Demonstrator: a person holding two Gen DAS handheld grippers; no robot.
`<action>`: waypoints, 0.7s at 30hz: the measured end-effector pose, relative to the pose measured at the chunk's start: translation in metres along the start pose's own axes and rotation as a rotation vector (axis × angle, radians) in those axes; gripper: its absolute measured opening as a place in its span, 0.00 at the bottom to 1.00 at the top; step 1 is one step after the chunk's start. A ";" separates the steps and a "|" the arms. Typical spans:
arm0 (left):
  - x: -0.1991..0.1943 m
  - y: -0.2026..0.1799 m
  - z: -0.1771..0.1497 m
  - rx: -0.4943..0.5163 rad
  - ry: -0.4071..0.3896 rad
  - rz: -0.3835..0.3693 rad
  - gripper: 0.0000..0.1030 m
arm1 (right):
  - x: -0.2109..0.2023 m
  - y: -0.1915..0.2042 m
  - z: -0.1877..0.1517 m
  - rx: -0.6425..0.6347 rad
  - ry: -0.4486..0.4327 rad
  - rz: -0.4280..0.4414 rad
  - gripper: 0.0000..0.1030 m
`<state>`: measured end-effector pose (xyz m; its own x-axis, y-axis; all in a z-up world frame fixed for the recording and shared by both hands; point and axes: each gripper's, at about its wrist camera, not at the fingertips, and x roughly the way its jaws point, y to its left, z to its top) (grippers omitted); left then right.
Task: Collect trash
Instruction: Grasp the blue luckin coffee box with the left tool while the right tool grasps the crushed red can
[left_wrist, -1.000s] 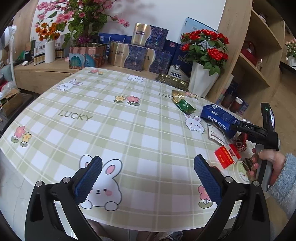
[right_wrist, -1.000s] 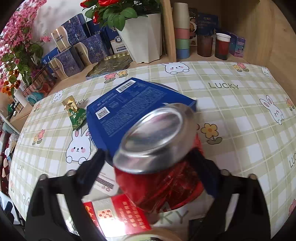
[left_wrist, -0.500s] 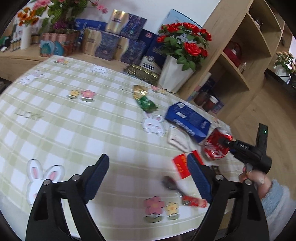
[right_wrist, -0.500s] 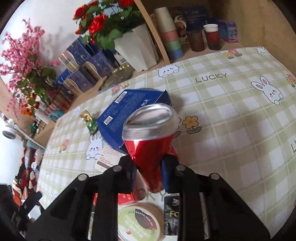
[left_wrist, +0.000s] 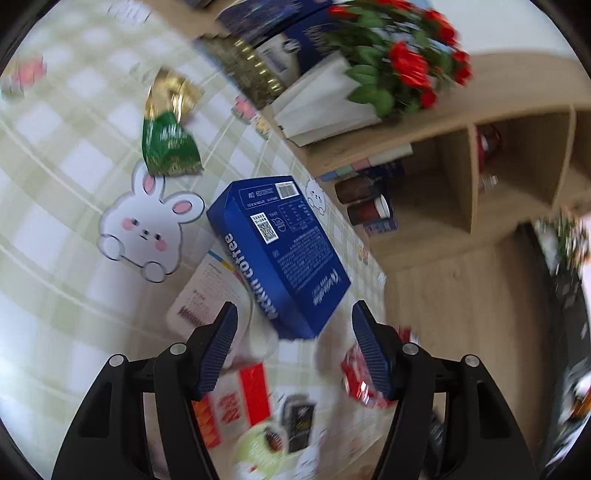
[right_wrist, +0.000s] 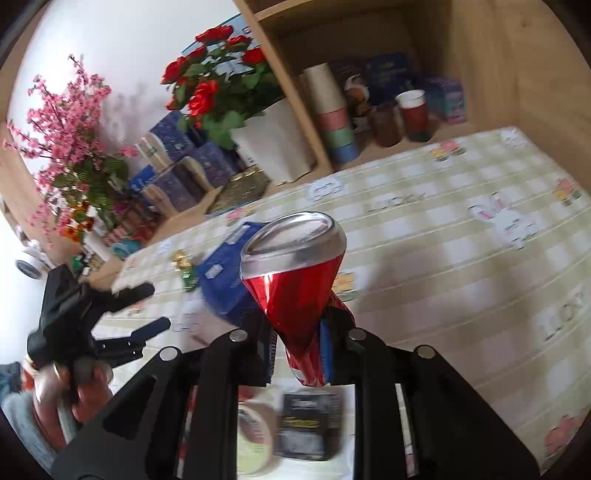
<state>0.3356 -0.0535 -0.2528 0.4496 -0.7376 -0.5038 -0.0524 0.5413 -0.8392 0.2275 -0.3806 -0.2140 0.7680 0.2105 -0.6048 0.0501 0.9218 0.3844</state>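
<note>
My right gripper (right_wrist: 297, 349) is shut on a crushed red soda can (right_wrist: 293, 273) and holds it above the checked tablecloth (right_wrist: 461, 258). My left gripper (left_wrist: 291, 332) is open, with its jaws on either side of the near end of a blue coffee box (left_wrist: 280, 251). The box also shows in the right wrist view (right_wrist: 225, 284), with the left gripper (right_wrist: 144, 310) beside it. A green and gold snack wrapper (left_wrist: 170, 136), a white packet (left_wrist: 207, 291), a red and white carton (left_wrist: 236, 398), a black sachet (left_wrist: 299, 428) and a round lid (left_wrist: 258, 446) lie around.
A white pot of red roses (left_wrist: 325, 103) stands at the table's far edge by wooden shelves (left_wrist: 517, 166) with cups (right_wrist: 413, 114). Gift boxes (right_wrist: 192, 162) and pink blossoms (right_wrist: 74, 122) line the back. The table edge runs close by on the right (left_wrist: 373, 273).
The right gripper has squeezed the can flat and lifted it off the table. The left gripper has swung right and forward to straddle the blue coffee box.
</note>
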 end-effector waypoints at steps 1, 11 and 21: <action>0.006 0.003 0.004 -0.032 0.000 -0.006 0.60 | -0.001 -0.005 0.000 0.005 -0.004 -0.008 0.21; 0.042 0.018 0.018 -0.141 -0.028 -0.037 0.59 | -0.018 -0.064 -0.006 0.131 -0.037 -0.037 0.21; 0.068 0.018 0.021 -0.157 -0.061 -0.013 0.28 | -0.028 -0.081 -0.013 0.148 -0.039 -0.062 0.21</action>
<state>0.3837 -0.0852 -0.2979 0.5044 -0.7154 -0.4835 -0.1831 0.4586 -0.8696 0.1938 -0.4567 -0.2376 0.7844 0.1398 -0.6043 0.1894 0.8738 0.4479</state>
